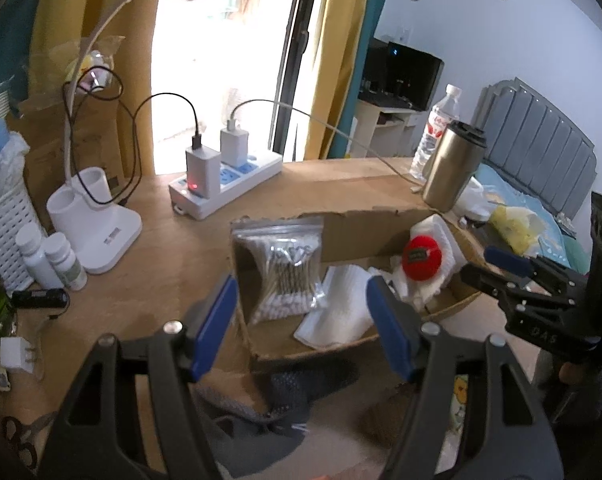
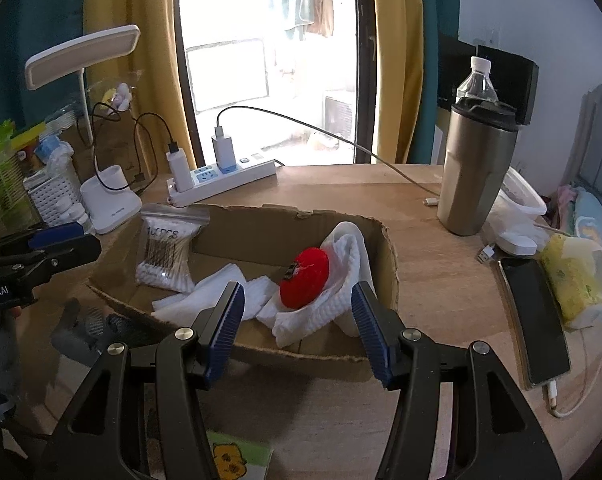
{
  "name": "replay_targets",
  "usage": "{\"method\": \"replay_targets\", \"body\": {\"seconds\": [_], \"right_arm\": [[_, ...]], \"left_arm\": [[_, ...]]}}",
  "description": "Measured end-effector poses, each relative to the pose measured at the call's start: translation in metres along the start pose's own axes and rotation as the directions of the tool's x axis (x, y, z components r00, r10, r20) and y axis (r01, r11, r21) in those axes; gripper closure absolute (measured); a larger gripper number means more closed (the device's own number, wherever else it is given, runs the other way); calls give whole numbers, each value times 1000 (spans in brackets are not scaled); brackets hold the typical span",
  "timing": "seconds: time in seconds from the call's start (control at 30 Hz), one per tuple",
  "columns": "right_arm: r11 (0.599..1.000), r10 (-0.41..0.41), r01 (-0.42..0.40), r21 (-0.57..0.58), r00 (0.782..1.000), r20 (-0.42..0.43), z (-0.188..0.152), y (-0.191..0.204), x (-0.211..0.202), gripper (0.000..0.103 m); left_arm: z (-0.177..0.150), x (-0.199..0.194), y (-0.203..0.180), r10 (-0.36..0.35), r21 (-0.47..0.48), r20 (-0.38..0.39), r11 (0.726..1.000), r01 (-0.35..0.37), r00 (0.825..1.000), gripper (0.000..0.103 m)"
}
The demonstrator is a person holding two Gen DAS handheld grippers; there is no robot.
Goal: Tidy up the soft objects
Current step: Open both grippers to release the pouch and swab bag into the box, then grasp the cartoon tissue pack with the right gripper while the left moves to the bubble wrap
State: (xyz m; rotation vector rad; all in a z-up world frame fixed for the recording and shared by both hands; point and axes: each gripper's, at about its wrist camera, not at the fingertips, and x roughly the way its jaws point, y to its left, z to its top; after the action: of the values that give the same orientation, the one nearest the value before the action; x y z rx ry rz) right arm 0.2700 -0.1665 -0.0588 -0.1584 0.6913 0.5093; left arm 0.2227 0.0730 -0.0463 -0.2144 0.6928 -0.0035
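Note:
A shallow cardboard box (image 1: 365, 236) (image 2: 261, 224) lies on the wooden desk. In it are a zip bag of cotton swabs (image 1: 287, 272) (image 2: 167, 252), white cloths (image 1: 341, 308) (image 2: 325, 304) and a red round soft object (image 1: 423, 258) (image 2: 305, 282). Grey and dark socks (image 1: 261, 412) (image 2: 85, 332) lie on the desk in front of the box. My left gripper (image 1: 305, 316) is open and empty above the socks at the box's near edge. My right gripper (image 2: 297, 320) is open and empty at the box's near wall; it also shows in the left wrist view (image 1: 497, 268).
A power strip with chargers (image 1: 225, 180) (image 2: 221, 176), a white lamp base (image 1: 97, 224) (image 2: 109, 200), a steel tumbler (image 1: 453, 168) (image 2: 477, 168) and a water bottle (image 1: 437, 132) stand behind the box. A phone (image 2: 535, 320), a yellow tissue pack (image 2: 573, 280) and a card with a bear (image 2: 237, 456) lie nearby.

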Motion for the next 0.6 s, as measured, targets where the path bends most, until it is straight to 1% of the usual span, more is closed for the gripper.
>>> {"method": "replay_targets", "body": {"seconds": [0.17,0.47,0.53,0.6], "right_arm": [[1000,-2,2,-7,1000,11,-4,5,-13,44],[1000,-6,7,-18,999,34,-14,15,-34,43],[1000,-3,4,-23,999,36,-17,19,-39,43],[1000,-1,2,-30,999,38,-21,22,-43,40]], "left_arm": [[-7,-11,1,-7,-6,14,1000,7,1000,29],[-21,-27,-7,-31,-1,25,1000,31,999,27],[-25,-30,-8,-39,-1,25,999,39,999,21],[-29,-33,-10,-50,-2,25,999,50,998,20]]}}
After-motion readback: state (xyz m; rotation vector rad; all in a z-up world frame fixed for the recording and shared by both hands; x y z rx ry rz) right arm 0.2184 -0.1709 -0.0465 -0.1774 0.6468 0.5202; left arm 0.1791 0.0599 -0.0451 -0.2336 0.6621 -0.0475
